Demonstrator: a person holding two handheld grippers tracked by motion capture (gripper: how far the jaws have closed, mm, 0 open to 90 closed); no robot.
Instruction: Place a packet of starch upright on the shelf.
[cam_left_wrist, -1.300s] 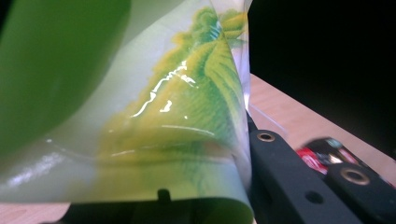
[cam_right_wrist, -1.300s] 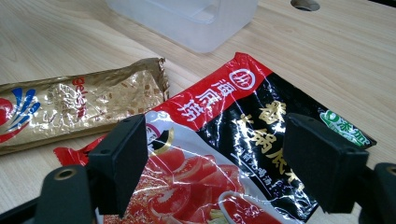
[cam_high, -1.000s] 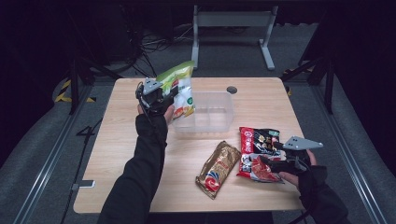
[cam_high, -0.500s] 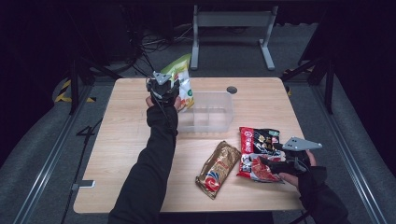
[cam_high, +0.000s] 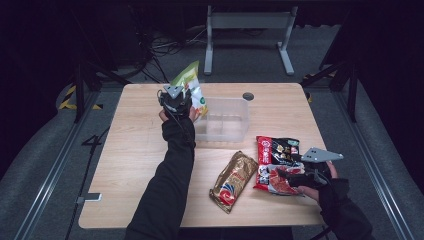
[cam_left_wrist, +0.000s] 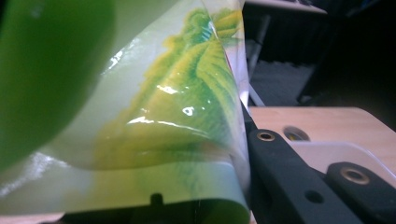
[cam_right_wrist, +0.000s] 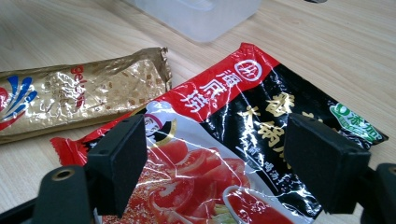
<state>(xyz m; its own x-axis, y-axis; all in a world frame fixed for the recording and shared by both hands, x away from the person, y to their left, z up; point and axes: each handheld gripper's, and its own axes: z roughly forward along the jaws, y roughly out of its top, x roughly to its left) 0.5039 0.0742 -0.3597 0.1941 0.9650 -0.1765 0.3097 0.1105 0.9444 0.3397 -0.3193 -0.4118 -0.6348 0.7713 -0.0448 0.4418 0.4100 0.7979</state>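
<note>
Black sleeves; right hand-held gripper (cam_right_wrist: 219, 158): black foam pads, brass screws, grey triangular plate.

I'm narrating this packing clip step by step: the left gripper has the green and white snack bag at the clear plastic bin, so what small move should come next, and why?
Probably lower the green and white snack bag a little further into the clear plastic bin, then release. The left gripper is clamped on it, and the bag hangs upright at the bin's left end, mostly above the rim.
</note>
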